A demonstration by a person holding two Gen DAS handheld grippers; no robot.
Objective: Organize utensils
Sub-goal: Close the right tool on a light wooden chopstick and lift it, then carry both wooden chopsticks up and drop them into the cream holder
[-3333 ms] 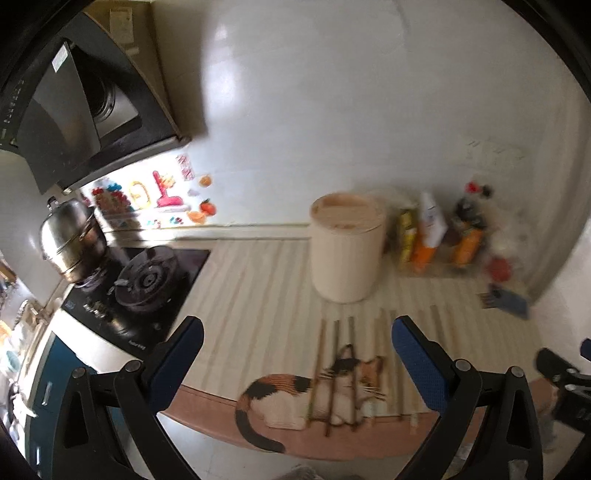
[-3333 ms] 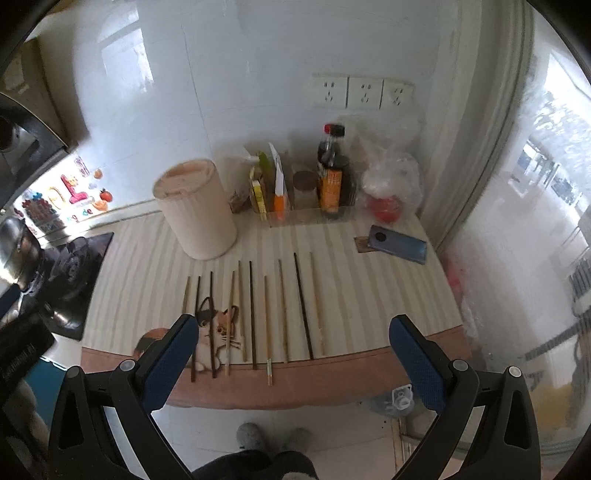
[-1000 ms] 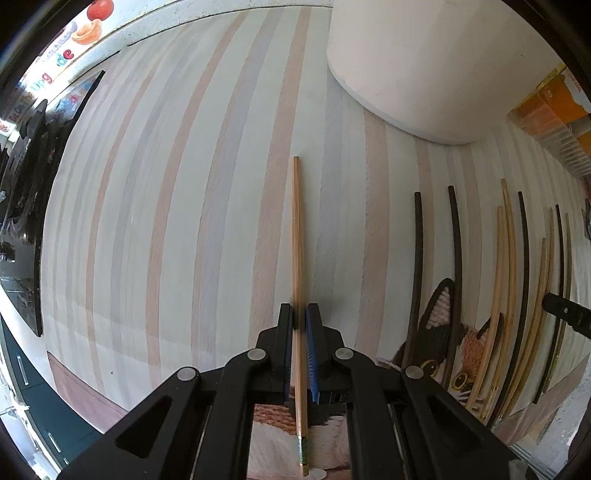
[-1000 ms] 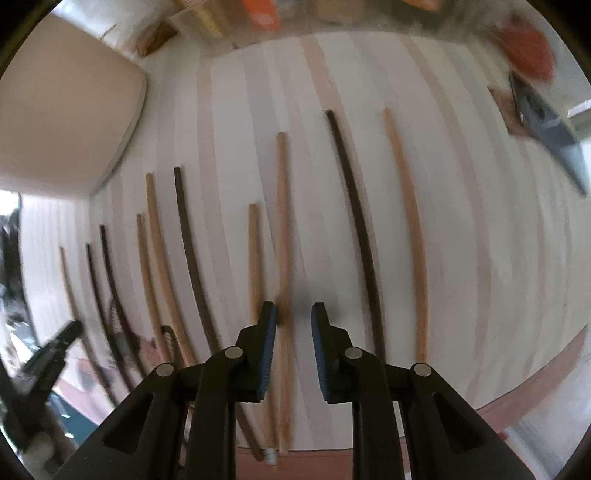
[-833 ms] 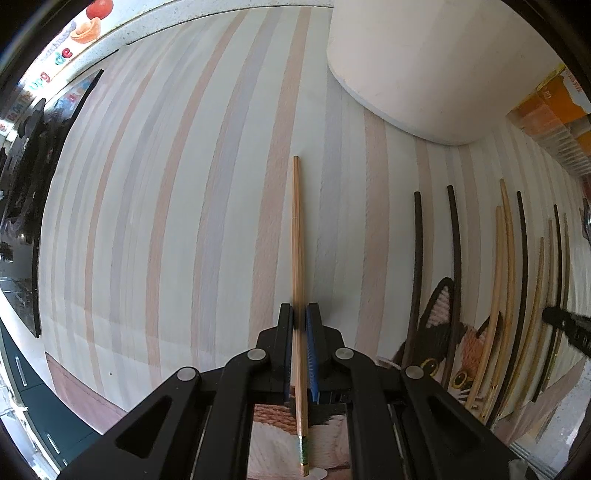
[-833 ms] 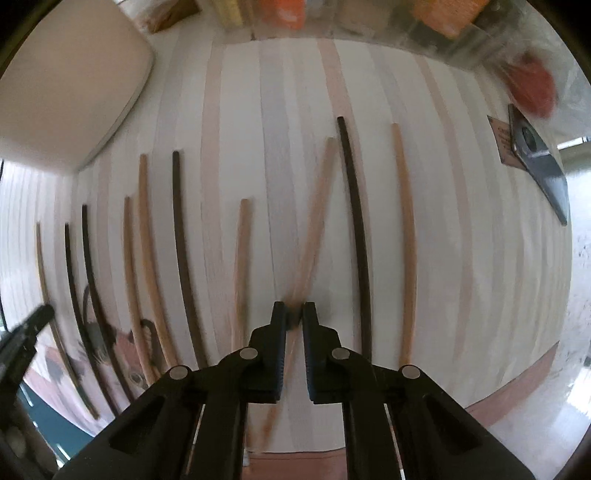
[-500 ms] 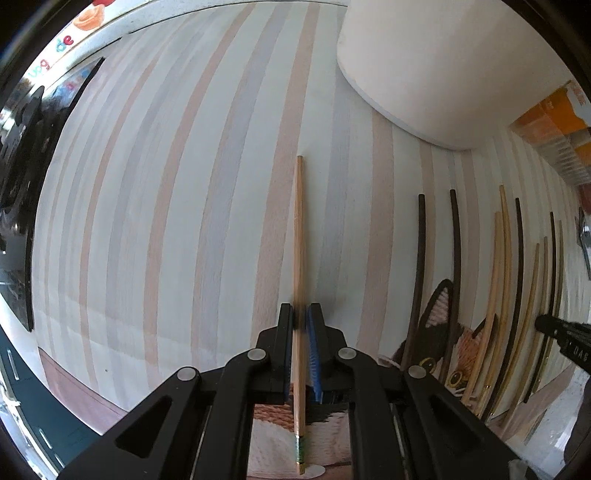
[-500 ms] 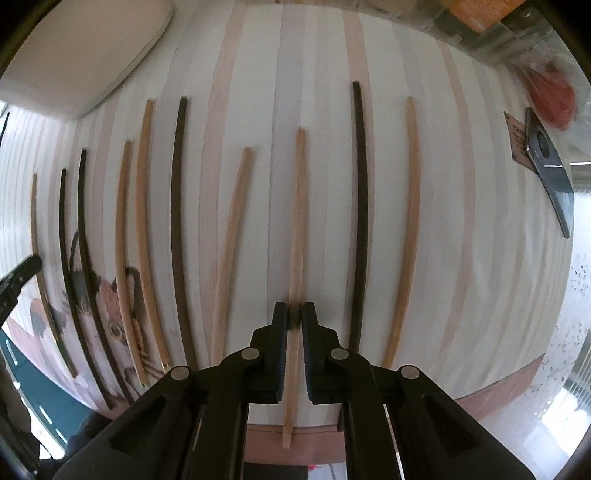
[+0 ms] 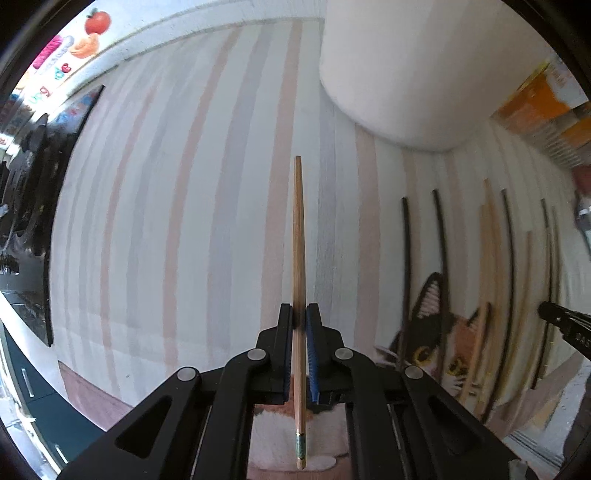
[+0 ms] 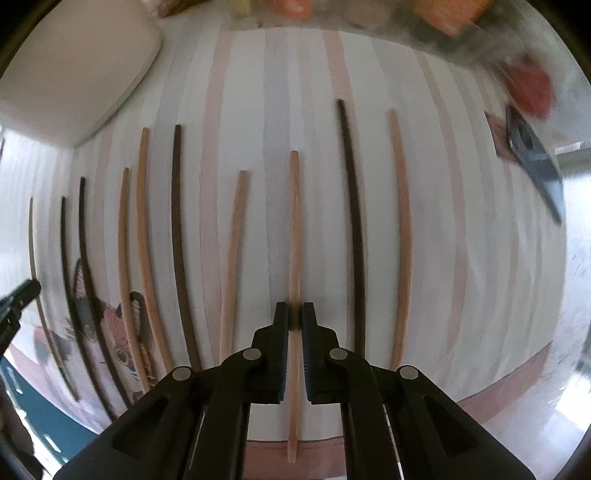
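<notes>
My left gripper (image 9: 300,317) is shut on a light wooden chopstick (image 9: 298,236) and holds it above the striped mat (image 9: 166,221), pointing toward the cream round holder (image 9: 406,74). My right gripper (image 10: 294,317) is shut on another light wooden chopstick (image 10: 294,221), held just above the mat (image 10: 461,240). Several dark and light chopsticks lie in a row on the mat, among them a black one (image 10: 352,221) and a tan one (image 10: 402,229) to the right, and a light one (image 10: 232,258) to the left. The holder's wall (image 10: 66,62) shows at upper left.
A gas stove (image 9: 29,177) is at the far left. Bottles and packets (image 10: 443,14) stand at the back, with a dark phone (image 10: 535,158) at the right. The counter's front edge (image 10: 498,380) runs just below the mat. A cat picture (image 9: 443,339) is on the mat.
Both grippers went from open above the counter to shut on one chopstick each. In the last second both have lifted their chopsticks slightly off the mat.
</notes>
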